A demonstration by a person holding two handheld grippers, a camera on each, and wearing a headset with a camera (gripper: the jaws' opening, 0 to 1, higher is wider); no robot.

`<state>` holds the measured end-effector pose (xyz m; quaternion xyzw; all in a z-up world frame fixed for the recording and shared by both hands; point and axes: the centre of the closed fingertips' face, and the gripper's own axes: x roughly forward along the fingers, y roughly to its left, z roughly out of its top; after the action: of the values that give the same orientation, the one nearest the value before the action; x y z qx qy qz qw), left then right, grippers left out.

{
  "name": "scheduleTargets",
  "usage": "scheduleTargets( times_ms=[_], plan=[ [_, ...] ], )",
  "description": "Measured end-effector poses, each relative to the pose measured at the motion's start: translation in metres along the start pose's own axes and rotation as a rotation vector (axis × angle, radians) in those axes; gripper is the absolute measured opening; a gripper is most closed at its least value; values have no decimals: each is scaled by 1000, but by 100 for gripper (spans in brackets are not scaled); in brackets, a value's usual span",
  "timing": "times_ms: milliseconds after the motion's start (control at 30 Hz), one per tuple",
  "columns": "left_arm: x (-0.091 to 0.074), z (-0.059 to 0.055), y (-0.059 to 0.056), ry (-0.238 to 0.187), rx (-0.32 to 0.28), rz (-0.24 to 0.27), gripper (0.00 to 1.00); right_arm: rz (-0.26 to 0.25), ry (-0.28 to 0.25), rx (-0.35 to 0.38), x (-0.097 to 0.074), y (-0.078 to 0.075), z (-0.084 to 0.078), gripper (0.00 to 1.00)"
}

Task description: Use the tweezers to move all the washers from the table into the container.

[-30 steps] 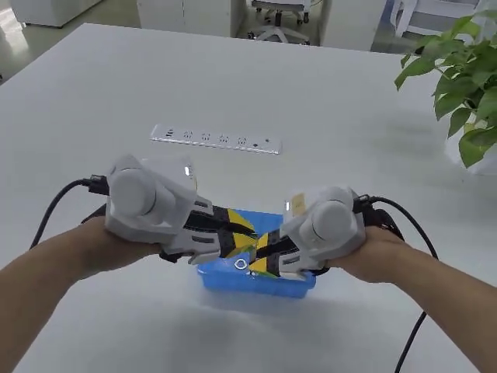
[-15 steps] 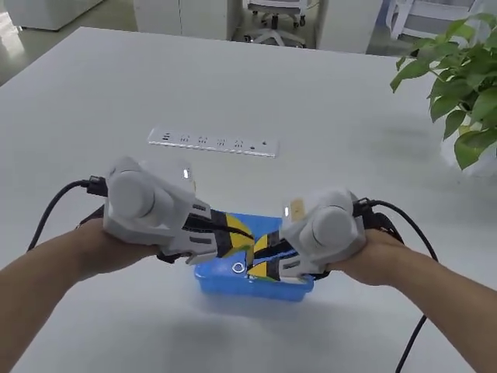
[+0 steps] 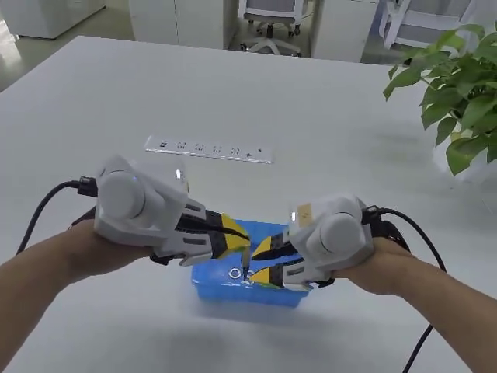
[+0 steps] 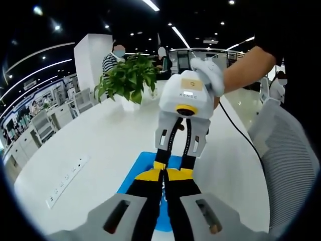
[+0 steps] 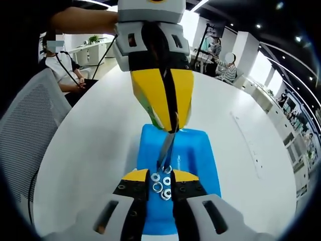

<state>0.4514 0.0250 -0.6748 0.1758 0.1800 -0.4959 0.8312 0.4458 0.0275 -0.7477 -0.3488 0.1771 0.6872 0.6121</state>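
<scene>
A blue container (image 3: 268, 294) sits on the white table between my two grippers. My left gripper (image 3: 241, 237) is shut on thin metal tweezers (image 5: 168, 145), which slant down into the container (image 5: 198, 150). Their tips hang just above several washers (image 5: 160, 188) lying on its floor. One washer (image 3: 234, 273) shows beside the tweezers' tip (image 3: 246, 268). I cannot tell whether the tips hold a washer. My right gripper (image 3: 260, 260) faces the left one over the container's near end. It is open, its jaws straddling the washers with nothing held.
A white power strip (image 3: 208, 148) lies on the table beyond the container. A potted plant (image 3: 458, 85) stands at the far right. Cables trail from both grippers toward me. Office chairs and people are past the table's edge.
Both grippers have drawn slightly apart over the container. The tweezers' tip now shows, pointing down beside a washer. The camera has shifted a little.
</scene>
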Motion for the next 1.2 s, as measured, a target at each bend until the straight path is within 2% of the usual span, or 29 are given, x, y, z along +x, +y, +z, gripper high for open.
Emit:
scheduleTargets(
  times_ms=[233, 700, 1033, 1200],
  plan=[
    [-5, 9, -2, -6, 17, -10, 5, -13, -15, -3, -7, 0, 7, 18],
    [-16, 32, -24, -38, 31, -57, 5, -18, -71, -15, -17, 12, 26, 17],
    [-26, 42, -40, -61, 31, -91, 5, -16, -111, -1, -26, 25, 35, 11],
    [-30, 41, -46, -62, 32, -113, 5, -9, -123, 5, -29, 32, 37, 10]
  ],
)
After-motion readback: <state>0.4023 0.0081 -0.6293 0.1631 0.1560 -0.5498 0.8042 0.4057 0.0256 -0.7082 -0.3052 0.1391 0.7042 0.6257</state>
